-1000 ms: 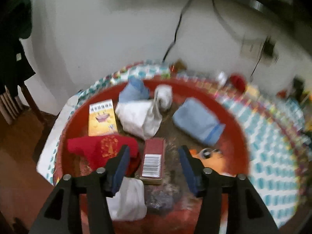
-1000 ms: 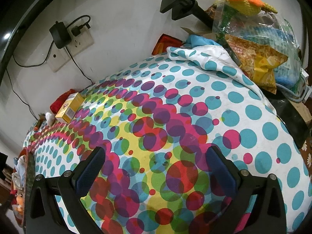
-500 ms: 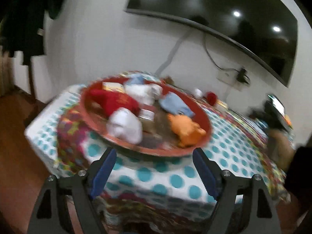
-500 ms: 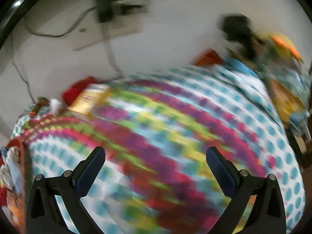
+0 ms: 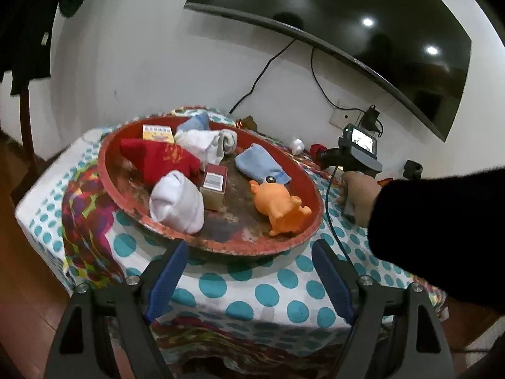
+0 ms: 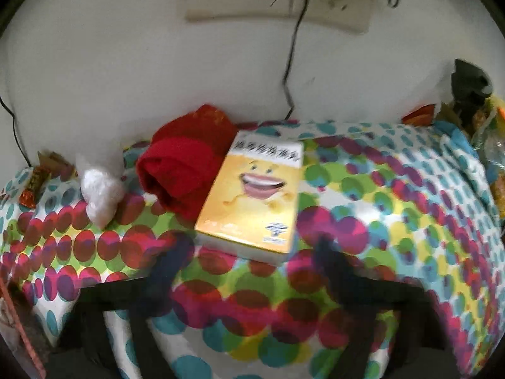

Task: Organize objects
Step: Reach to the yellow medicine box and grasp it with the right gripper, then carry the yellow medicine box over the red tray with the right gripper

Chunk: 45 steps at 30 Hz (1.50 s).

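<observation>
A round red tray (image 5: 109, 186) sits on the dotted tablecloth. It holds a red cloth (image 5: 157, 158), white cloths (image 5: 176, 202), a blue cloth (image 5: 258, 164), a red box with a barcode (image 5: 214, 183), a yellow box (image 5: 157, 133) and an orange toy (image 5: 277, 205). My left gripper (image 5: 249, 271) is open and empty, just in front of the tray. My right gripper (image 6: 249, 252) is open, its blurred fingers just short of a yellow box with a smiling face (image 6: 252, 192). A rolled red cloth (image 6: 186, 161) lies against that box.
A white crumpled lump (image 6: 101, 192) and candy wrappers (image 6: 33, 183) lie left of the red cloth, near the wall. A wall socket with cables (image 6: 284, 0) is above. Bags and clutter (image 6: 486, 126) sit at the far right. A TV (image 5: 347, 25) hangs on the wall.
My left gripper has pulled back from over the tray to in front of it. My right gripper has swung left and forward, up to the yellow smiling-face box.
</observation>
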Motion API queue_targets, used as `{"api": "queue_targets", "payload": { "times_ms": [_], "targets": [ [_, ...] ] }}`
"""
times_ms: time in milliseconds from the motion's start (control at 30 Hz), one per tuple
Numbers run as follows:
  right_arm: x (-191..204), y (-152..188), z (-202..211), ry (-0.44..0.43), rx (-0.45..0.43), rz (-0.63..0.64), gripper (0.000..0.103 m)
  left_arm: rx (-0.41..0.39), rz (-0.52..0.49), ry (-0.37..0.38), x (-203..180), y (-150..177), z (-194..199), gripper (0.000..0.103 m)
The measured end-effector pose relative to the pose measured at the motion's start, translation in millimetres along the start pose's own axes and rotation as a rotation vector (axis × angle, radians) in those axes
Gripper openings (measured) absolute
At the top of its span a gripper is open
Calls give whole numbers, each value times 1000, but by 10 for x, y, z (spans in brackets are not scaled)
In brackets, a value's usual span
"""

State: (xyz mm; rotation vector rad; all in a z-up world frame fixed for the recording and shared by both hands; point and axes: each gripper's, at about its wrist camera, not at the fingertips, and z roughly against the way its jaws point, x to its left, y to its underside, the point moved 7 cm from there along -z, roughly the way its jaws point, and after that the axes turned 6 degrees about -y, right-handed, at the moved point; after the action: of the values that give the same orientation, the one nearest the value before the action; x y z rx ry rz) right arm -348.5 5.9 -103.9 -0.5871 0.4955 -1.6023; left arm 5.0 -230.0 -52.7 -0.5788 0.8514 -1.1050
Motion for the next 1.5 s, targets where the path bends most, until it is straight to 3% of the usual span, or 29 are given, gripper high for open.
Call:
{"api": "queue_targets", "payload": {
  "times_ms": [100,333,667,833,1133,1500],
  "targets": [
    [-79,-3,31,-6,-10,14,50,30,30,22,6,19,-42,83],
    [-485,8,293,11,-34,-6,49,36,-12,11,-90,64,-36,83],
    [-777,-59,1057,52,-102,54,49,17,-89,-34,-204,131,16,83],
    [-808,-52,1441,58,-137,89,49,-6,-126,-98,-195,127,58,83],
    [-524,-106,2122,40,-216,168,50,-20,-165,-153,-212,133,103,83],
    [356,-56,2703,-45,-291,297,50,-10,-172,-182,-200,143,124,83]
  ]
}}
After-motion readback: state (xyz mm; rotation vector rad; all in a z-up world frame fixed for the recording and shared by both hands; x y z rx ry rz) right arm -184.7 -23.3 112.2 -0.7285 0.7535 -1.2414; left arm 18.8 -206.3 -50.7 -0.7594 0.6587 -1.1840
